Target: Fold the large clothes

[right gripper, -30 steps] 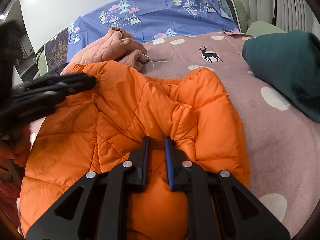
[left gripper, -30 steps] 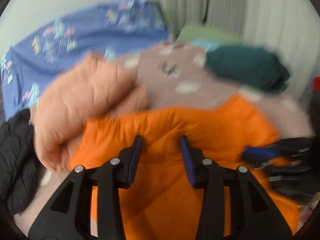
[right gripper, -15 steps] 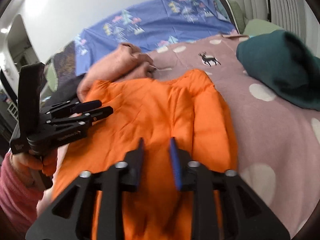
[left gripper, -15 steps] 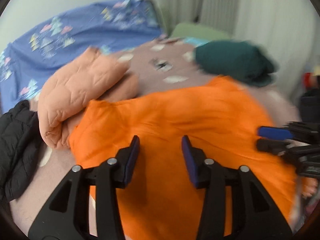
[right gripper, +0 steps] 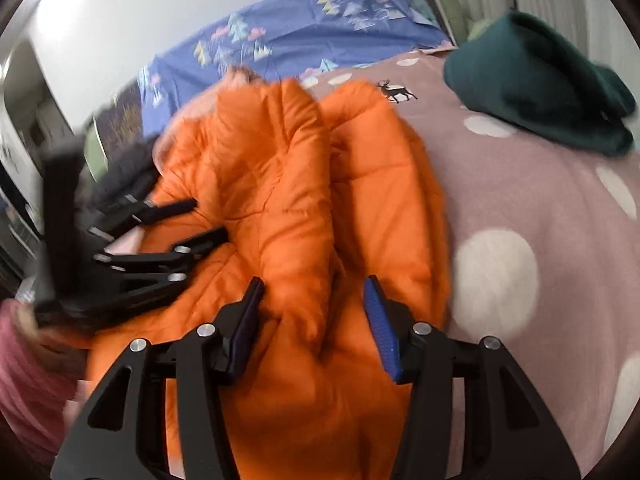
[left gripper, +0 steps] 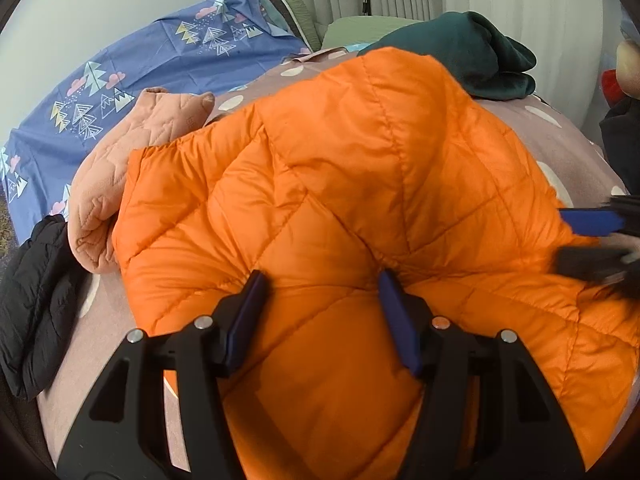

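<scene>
One big garment is in hand just now: the orange jacket (left gripper: 340,184), a puffy quilted thing lying on the bed (right gripper: 540,208) with its pink spotted cover. By my reading it is partly folded. In the right wrist view a long padded part lies doubled over the body as a thick ridge, so one side looks brought in. The bundle is loose and lumpy, though, not a flat packet, and I would judge that squaring it and a further fold remain.

Both tools are letting go. The left gripper (left gripper: 320,280) has its jaws opening, with jacket fabric bulging between them but not clamped. The right gripper (right gripper: 312,286) is also opening, astride the folded ridge without pinching it.

Other clothes wait near the jacket: a peach quilted garment (left gripper: 132,152) touching its far left edge, a black jacket (left gripper: 36,300) at the bed's left side, and a dark green garment (right gripper: 536,80) apart on the right, which seems already bundled.
</scene>
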The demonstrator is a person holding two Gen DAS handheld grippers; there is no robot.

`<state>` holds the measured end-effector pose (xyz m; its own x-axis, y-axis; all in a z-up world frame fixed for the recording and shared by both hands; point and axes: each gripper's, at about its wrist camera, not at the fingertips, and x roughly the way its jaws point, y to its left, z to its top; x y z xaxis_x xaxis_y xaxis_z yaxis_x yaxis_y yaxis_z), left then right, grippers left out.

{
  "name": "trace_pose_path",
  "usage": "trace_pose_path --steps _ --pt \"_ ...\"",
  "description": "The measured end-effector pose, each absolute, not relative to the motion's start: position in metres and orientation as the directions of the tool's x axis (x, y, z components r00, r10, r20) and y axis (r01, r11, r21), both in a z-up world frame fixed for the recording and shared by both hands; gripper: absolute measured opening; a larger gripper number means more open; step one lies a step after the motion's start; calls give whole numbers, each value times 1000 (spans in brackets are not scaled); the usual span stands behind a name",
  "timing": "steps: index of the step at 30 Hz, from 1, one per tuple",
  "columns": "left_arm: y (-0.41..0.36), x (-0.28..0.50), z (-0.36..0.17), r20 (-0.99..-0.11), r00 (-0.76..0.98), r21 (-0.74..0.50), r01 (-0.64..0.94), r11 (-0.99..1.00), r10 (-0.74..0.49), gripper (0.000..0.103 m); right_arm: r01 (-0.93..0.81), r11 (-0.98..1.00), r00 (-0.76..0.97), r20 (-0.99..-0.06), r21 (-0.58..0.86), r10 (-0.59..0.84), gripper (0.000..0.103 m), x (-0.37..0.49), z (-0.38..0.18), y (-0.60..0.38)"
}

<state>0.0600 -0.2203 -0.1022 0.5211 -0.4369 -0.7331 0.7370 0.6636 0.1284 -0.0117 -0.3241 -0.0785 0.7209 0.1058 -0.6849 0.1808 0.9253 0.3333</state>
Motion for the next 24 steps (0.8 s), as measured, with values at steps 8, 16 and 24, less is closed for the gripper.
trace_pose_path --steps 8,16,24 --pt "-220 67 -103 -728 517 114 739 665 -450 60 286 789 738 -650 543 180 66 -79 -87 -375" --pt "-215 65 -105 -720 516 101 739 666 -464 59 230 638 707 -577 735 409 85 -65 -112 -378" --pt "-216 65 -105 -714 513 88 741 665 -477 59 203 672 655 -608 713 448 93 -34 -116 -358"
